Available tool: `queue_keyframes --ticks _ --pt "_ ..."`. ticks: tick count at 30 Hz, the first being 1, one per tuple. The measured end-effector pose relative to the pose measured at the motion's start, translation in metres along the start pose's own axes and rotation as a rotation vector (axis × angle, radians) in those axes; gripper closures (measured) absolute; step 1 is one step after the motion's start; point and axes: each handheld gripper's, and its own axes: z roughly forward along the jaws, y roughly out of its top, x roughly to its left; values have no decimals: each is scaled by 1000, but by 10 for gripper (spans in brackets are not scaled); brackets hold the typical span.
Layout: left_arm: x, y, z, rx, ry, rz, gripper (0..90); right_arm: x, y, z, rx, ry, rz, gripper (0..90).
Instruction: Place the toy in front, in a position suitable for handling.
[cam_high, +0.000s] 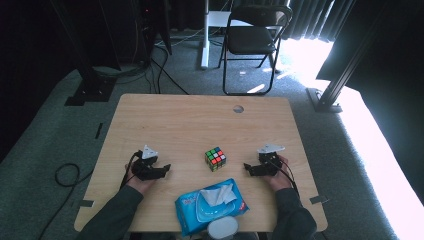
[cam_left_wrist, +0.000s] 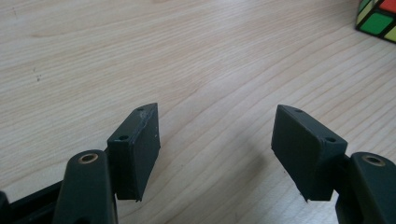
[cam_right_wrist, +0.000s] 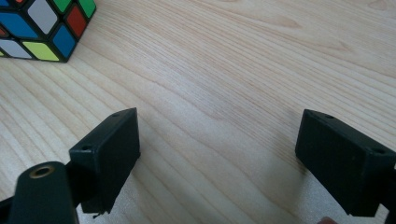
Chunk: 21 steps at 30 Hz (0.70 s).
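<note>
- The Rubik's cube (cam_high: 215, 158) sits on the wooden counter (cam_high: 190, 120) a little nearer the person than its middle, between the two grippers and touching neither; one corner points toward the person.
- Just in front of it, at the near edge, lies a blue pack of wet wipes (cam_high: 212, 205) with a sheet poking out, and a round grey lid (cam_high: 223, 229) beside that.
- The left gripper (cam_high: 165, 169) rests low on the counter, aimed toward the cube; its jaws are spread wide with only bare wood between them. In the left gripper view the cube (cam_left_wrist: 377, 18) shows at the top right corner, off the line of the jaws.
- The right gripper (cam_high: 247, 166) mirrors it from the other side, jaws likewise released and empty; in the right gripper view the cube (cam_right_wrist: 44, 25) lies at the upper left.
- Risk, as I judge it: neither gripper is lined up squarely, so a straight push could catch a corner, spin the cube or slide it into the wipes. Pinching across a corner rather than flat faces could let it pop out.
- Both forearms come in from the near edge, hands wrapped around the gripper bodies, cables trailing back.
</note>
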Motion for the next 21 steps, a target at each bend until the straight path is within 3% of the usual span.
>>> queue_keyframes --ticks 13,16,21 --pt "-9 13 -11 -21 -47 33 330 0 0 0 0 0 -1 136" --pt "-14 18 -11 -21 -88 52 323 0 0 0 0 -1 -1 136" --pt "-19 23 -11 -21 -113 81 309 0 0 0 0 -1 -1 136"
